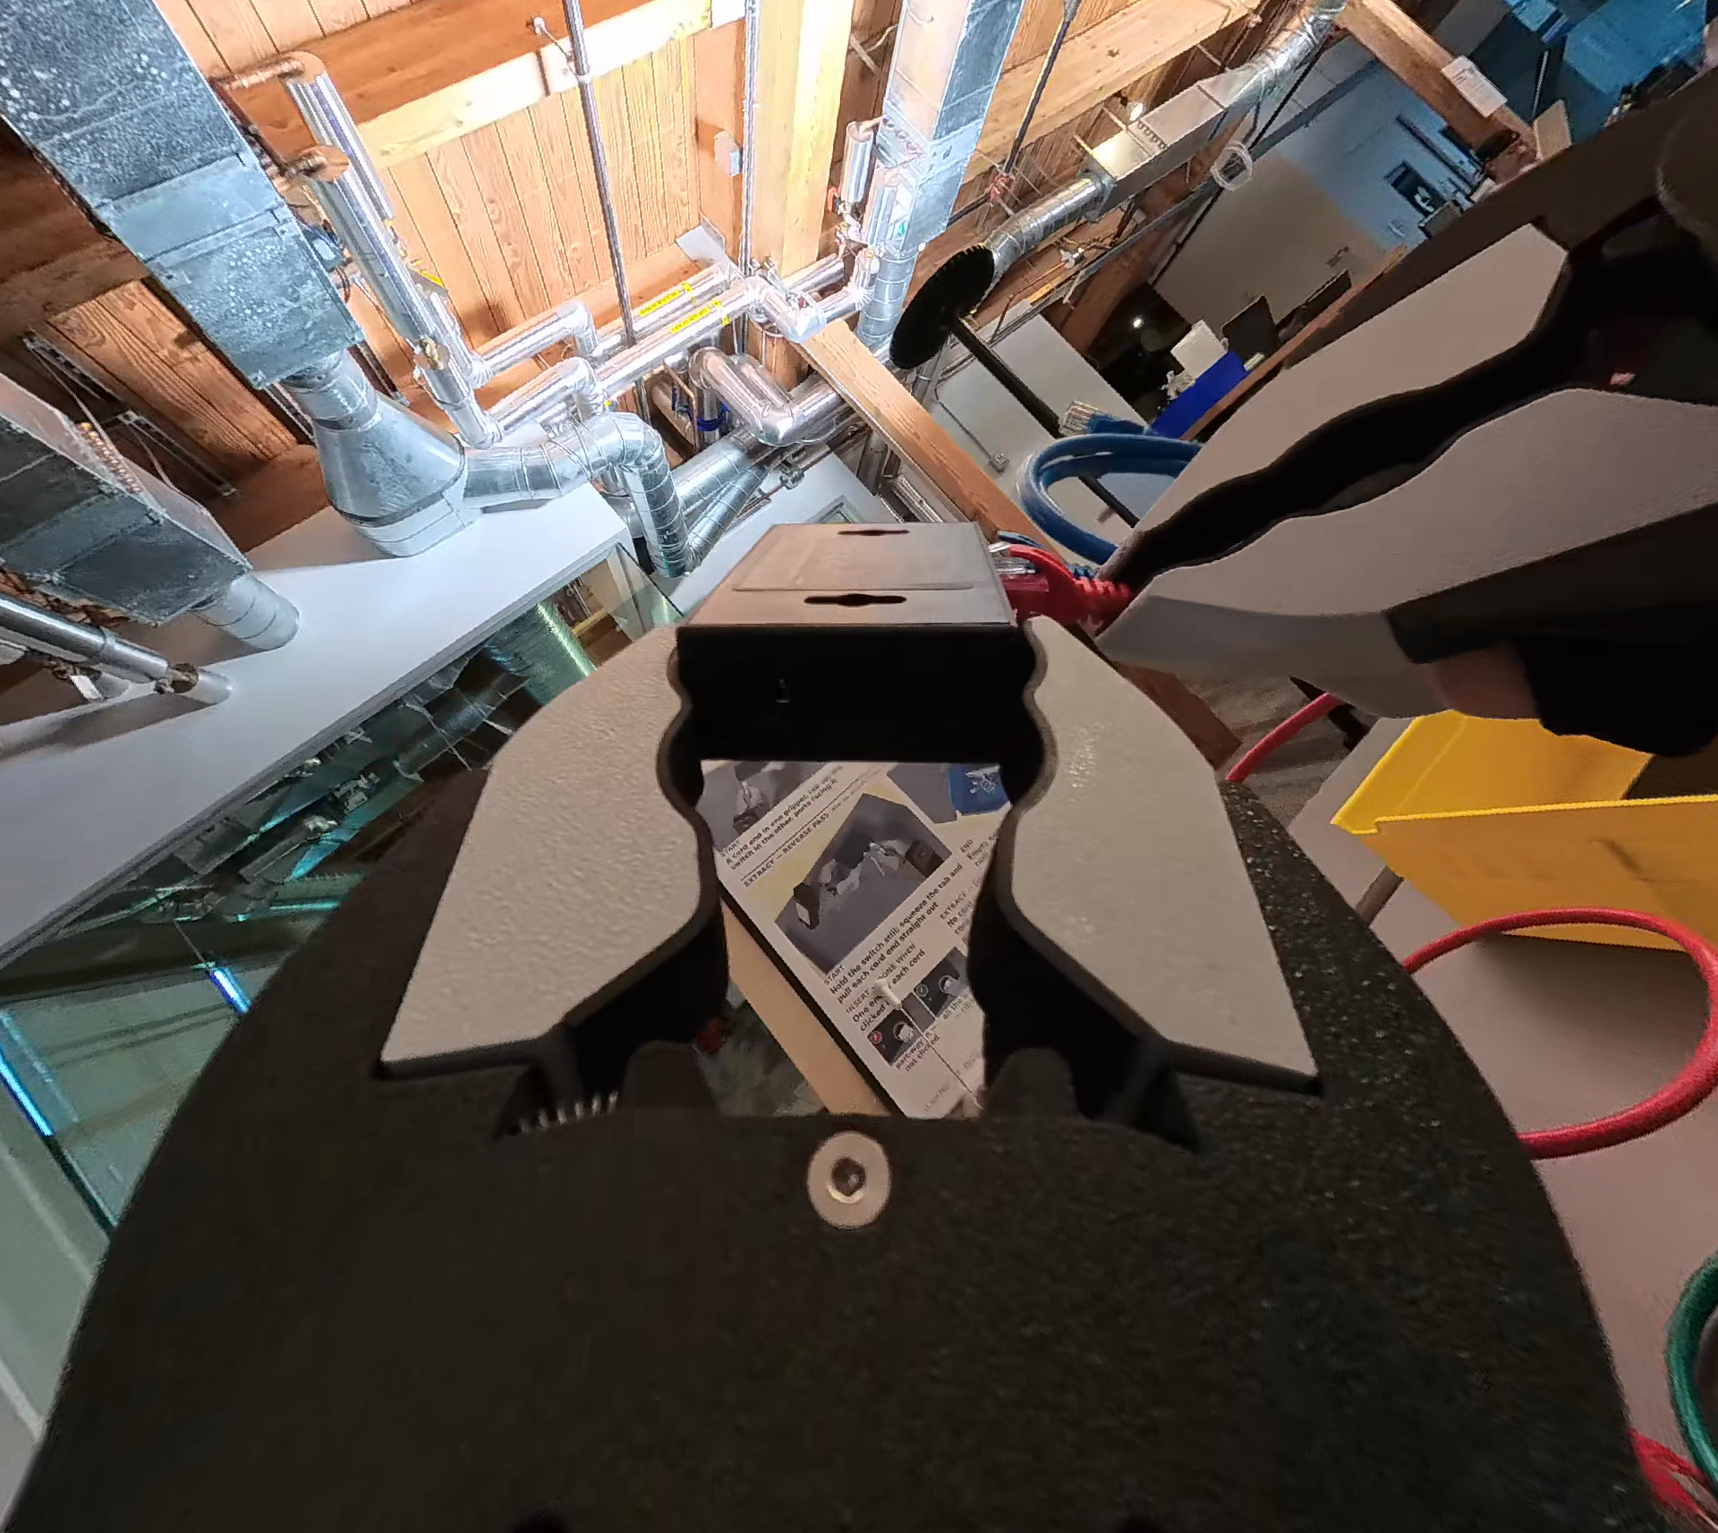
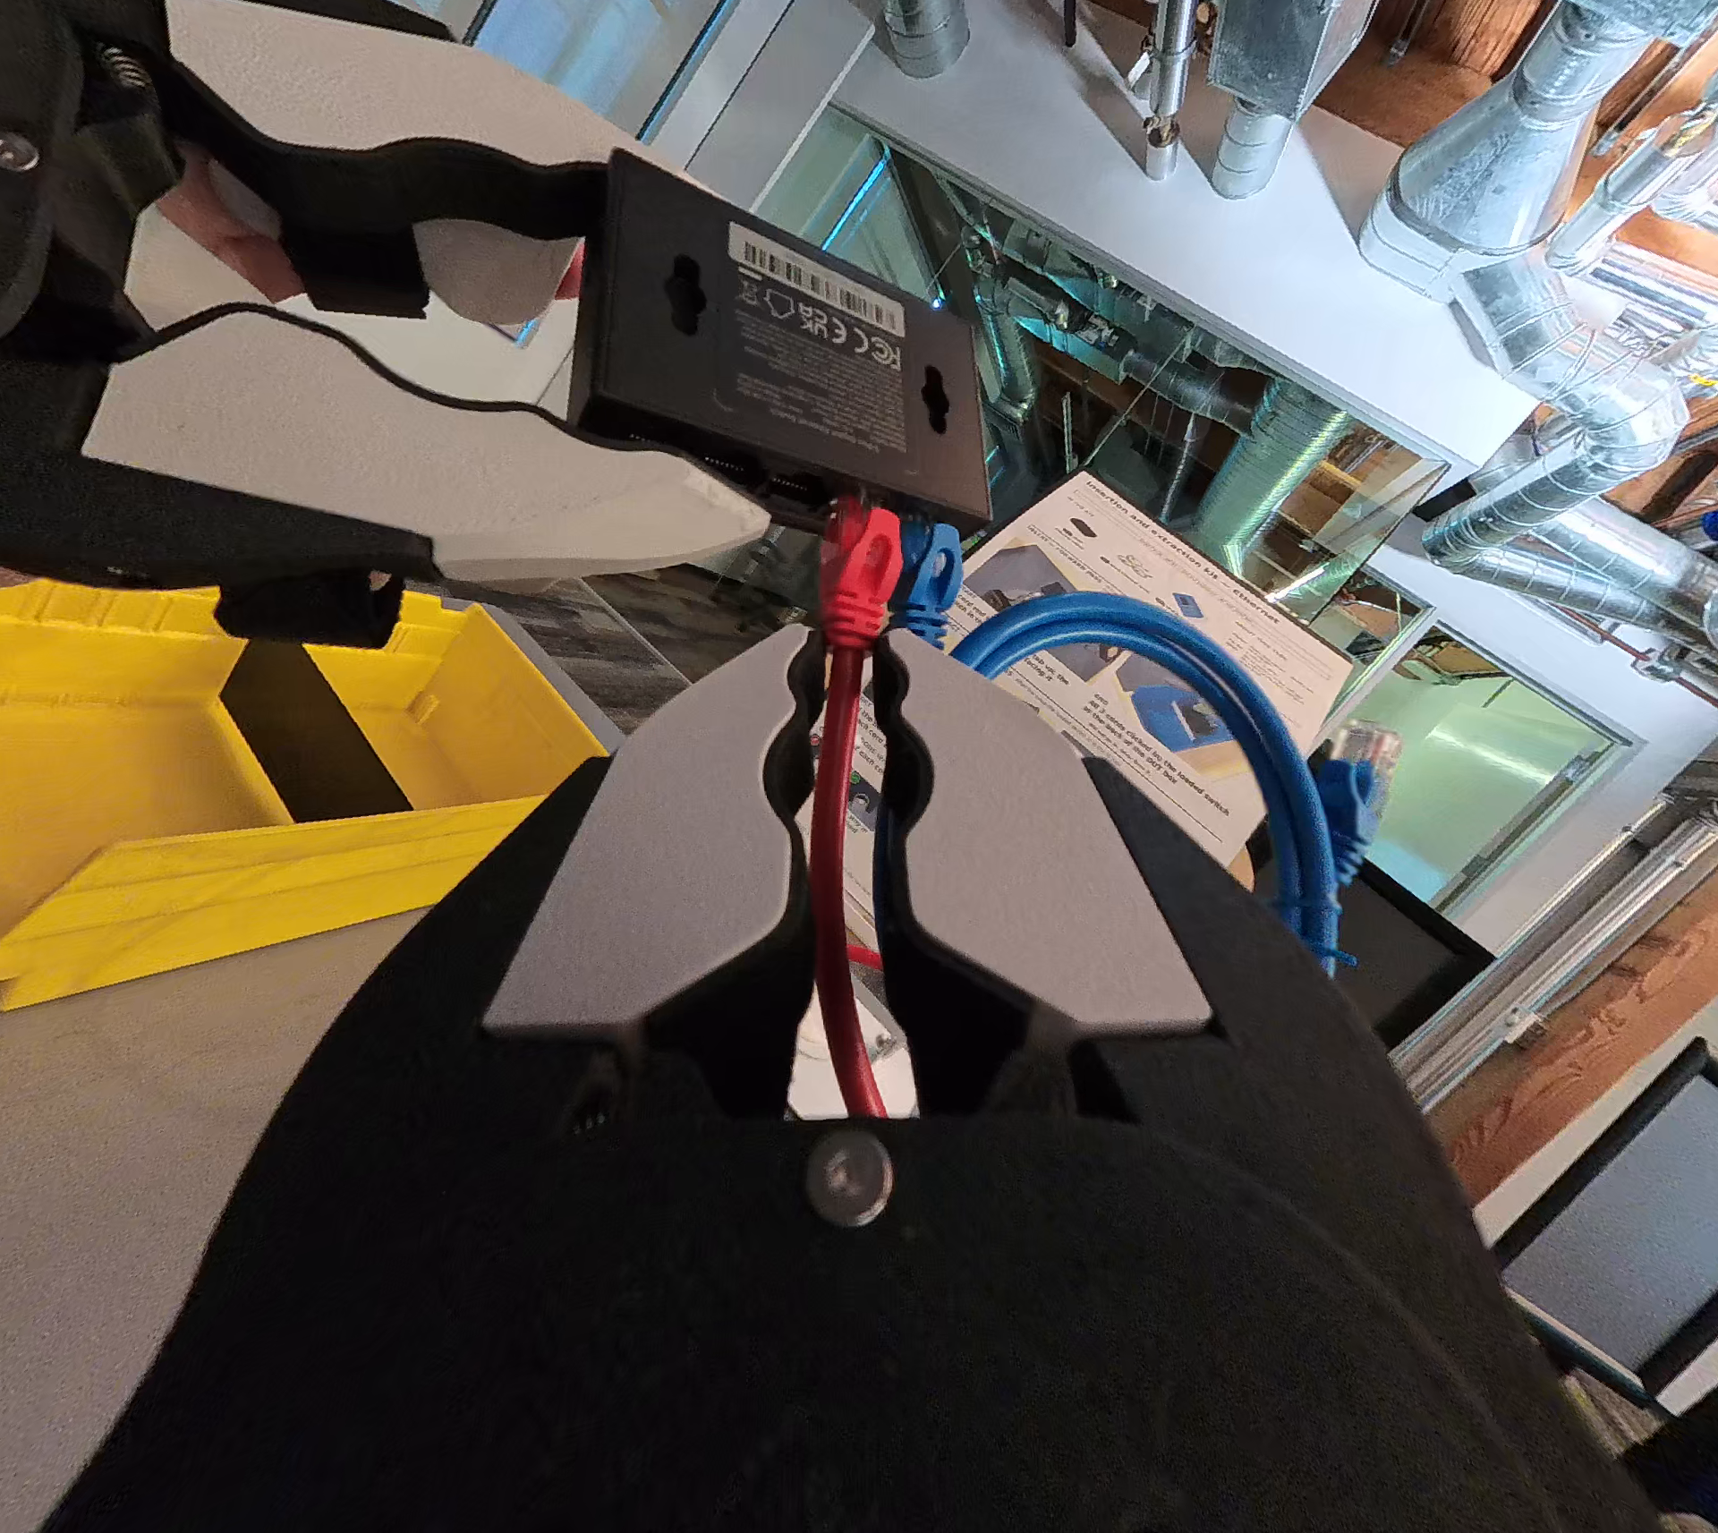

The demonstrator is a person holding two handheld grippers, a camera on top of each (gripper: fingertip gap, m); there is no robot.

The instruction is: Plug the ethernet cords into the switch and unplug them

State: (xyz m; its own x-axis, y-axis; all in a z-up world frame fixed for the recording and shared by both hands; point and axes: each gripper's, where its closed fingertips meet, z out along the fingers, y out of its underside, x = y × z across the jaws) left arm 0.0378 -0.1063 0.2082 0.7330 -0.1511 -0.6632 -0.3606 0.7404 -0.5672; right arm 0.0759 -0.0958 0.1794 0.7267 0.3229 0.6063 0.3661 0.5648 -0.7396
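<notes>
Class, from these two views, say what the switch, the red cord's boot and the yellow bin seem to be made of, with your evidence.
Switch: probably matte black moulded plastic; flat dull faces, moulded keyhole slots. Red cord's boot: seemingly soft rubbery plastic; ribbed, slightly glossy. Yellow bin: likely rigid glossy plastic; thin moulded walls, sheen.

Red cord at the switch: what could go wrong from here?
1. The right gripper pinches the red cord below its boot, not the plug; pushing or pulling there may bend the cord rather than move the plug.
2. The blue plug sits in the adjacent port, touching the red one; it could get nudged.
3. The left gripper holds the switch only by one end, so force at the ports might twist it in the grip.
</notes>
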